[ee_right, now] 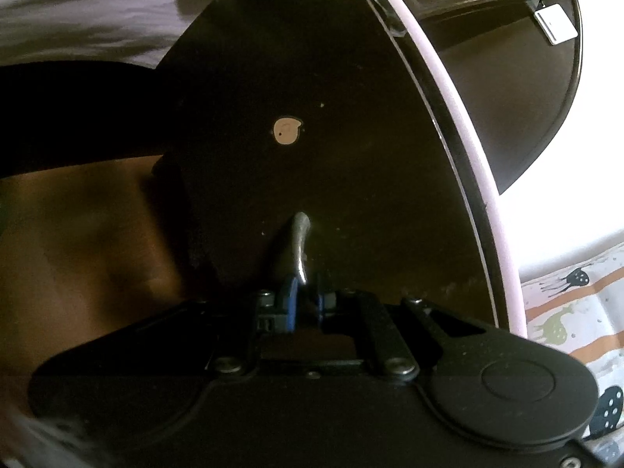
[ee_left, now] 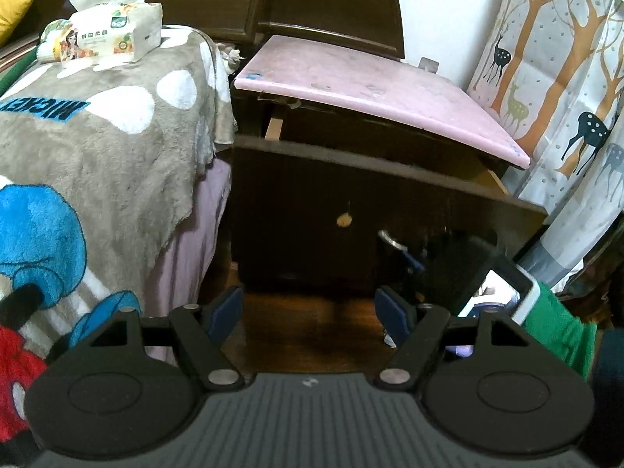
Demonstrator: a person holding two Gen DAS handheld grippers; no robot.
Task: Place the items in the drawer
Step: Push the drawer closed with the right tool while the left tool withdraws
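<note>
The drawer (ee_left: pixel 374 179) of the dark nightstand (ee_left: pixel 312 241) stands partly pulled out beneath its pink top (ee_left: pixel 374 85); its metal handle (ee_right: pixel 299 245) runs lengthwise straight ahead of the right gripper (ee_right: pixel 305 304), whose blue pads are clamped on the handle's near end; the left gripper (ee_left: pixel 308 314) hangs back from the drawer front, jaws apart and empty; the tissue pack (ee_left: pixel 117 33) lies on the blanket (ee_left: pixel 117 148) to its left, likely its to fetch.

From the left gripper (ee_left: pixel 308 314) we look down at the drawer (ee_left: pixel 351 202) from some way back; the right gripper (ee_right: pixel 304 292) view sits close against the drawer (ee_right: pixel 351 136) front, which both share.
</note>
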